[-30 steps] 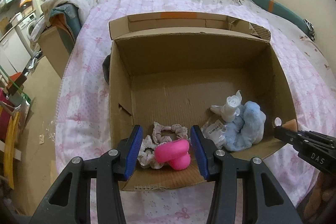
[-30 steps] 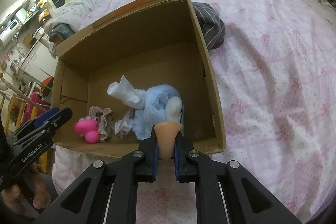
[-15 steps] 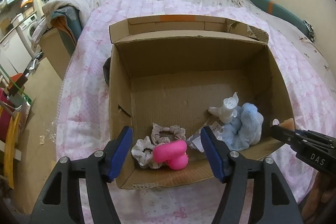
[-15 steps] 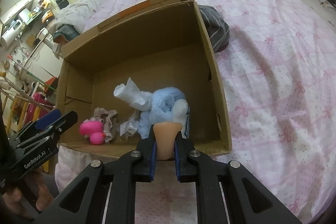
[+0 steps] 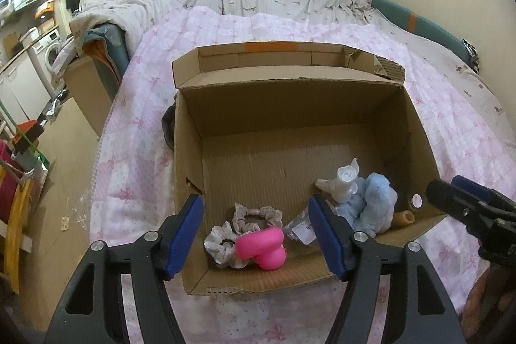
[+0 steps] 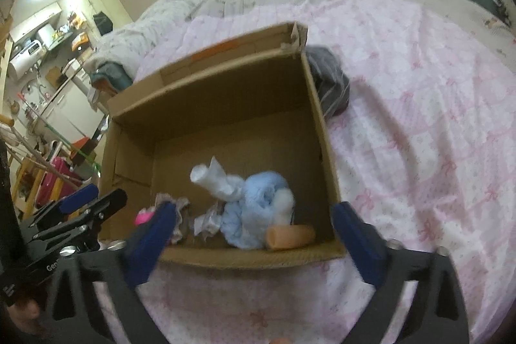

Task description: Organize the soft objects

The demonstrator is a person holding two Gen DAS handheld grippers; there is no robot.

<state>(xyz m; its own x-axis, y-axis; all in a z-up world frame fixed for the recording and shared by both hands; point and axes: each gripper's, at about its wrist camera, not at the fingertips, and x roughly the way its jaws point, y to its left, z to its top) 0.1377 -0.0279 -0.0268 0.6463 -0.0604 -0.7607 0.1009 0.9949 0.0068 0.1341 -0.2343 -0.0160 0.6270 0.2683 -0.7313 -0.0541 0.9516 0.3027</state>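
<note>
Bed: pink quilt (image 5: 135, 105) under your cardboard box (image 5: 190, 150).
Box contents: pink toy (image 5: 261, 247), scrunchies (image 5: 254, 215), blue plush (image 6: 258, 208), peach roll (image 6: 290, 236) at the near wall.
Your left gripper (image 5: 258, 237): jaws spread, empty.
Your right gripper (image 6: 254, 247): jaws opening wide, nothing between.

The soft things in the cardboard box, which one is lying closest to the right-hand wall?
The peach foam roll: it lies on its side in the near right corner, beyond the fluffy blue cloth, while the pink toy and scrunchies sit toward the left.
</note>
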